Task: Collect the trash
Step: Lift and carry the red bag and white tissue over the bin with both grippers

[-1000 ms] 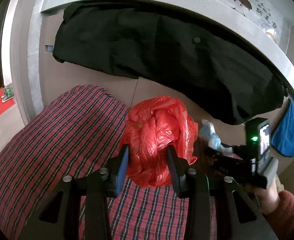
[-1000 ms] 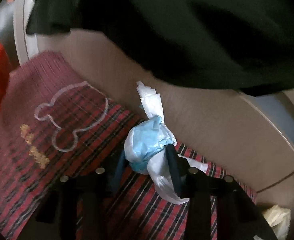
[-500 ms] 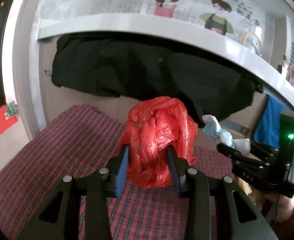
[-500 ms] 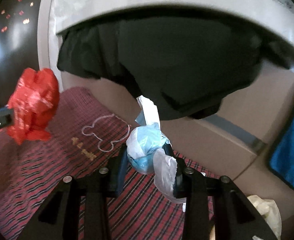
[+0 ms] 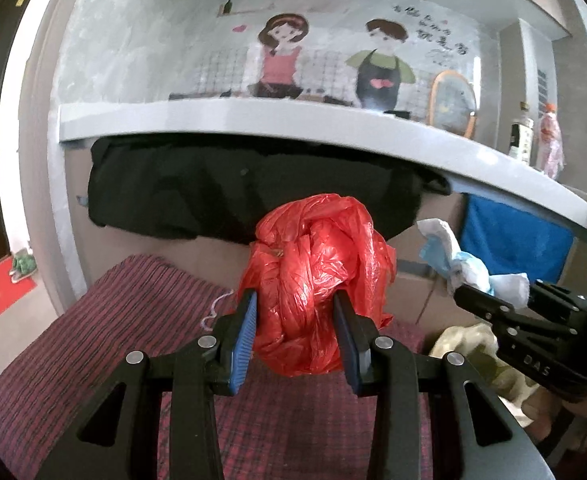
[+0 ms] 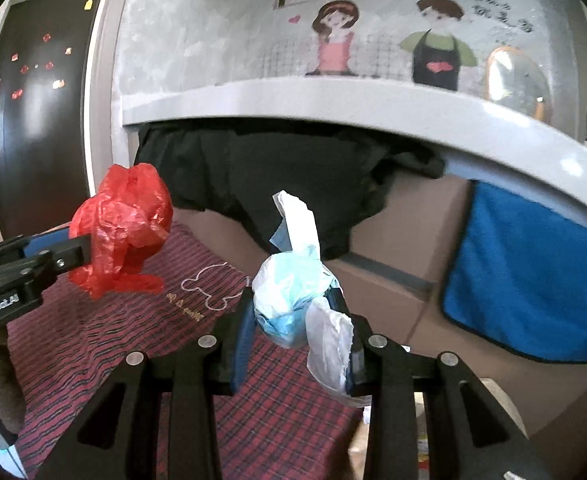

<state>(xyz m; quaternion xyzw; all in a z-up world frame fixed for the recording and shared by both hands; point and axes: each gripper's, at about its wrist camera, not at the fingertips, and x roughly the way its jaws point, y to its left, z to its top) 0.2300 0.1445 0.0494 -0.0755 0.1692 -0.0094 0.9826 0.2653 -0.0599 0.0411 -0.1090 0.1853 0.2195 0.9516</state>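
The left tool (image 5: 295, 330) grips a crumpled red plastic bag (image 5: 317, 276), its two blue pads pressed into the bag's sides, and holds it up in the air above a red checked cloth (image 5: 93, 344). In the right wrist view that red bag (image 6: 123, 232) hangs at the left, clear of the cloth (image 6: 133, 340) beneath it. The right tool (image 6: 293, 332) is clamped on a wad of blue and white tissue (image 6: 289, 296); its jaws have just been closing on the wad. One white strip sticks up from the top of the wad and another flap droops over the right-hand finger. The wad is also lifted off the cloth, over its far right part. From the left wrist view the right tool (image 5: 493, 306) and its tissue wad (image 5: 461, 264) show to the right of the red bag, apart from it. Behind both, a black garment (image 5: 213, 196) hangs under a long grey ledge (image 5: 293, 124), and a blue towel (image 6: 529, 280) hangs further right, against a brown panel (image 6: 393, 280). Above the ledge, the wall carries a cartoon drawing of two figures (image 5: 325, 60). A dark door (image 6: 41, 108) stands at the far left in the right wrist view.
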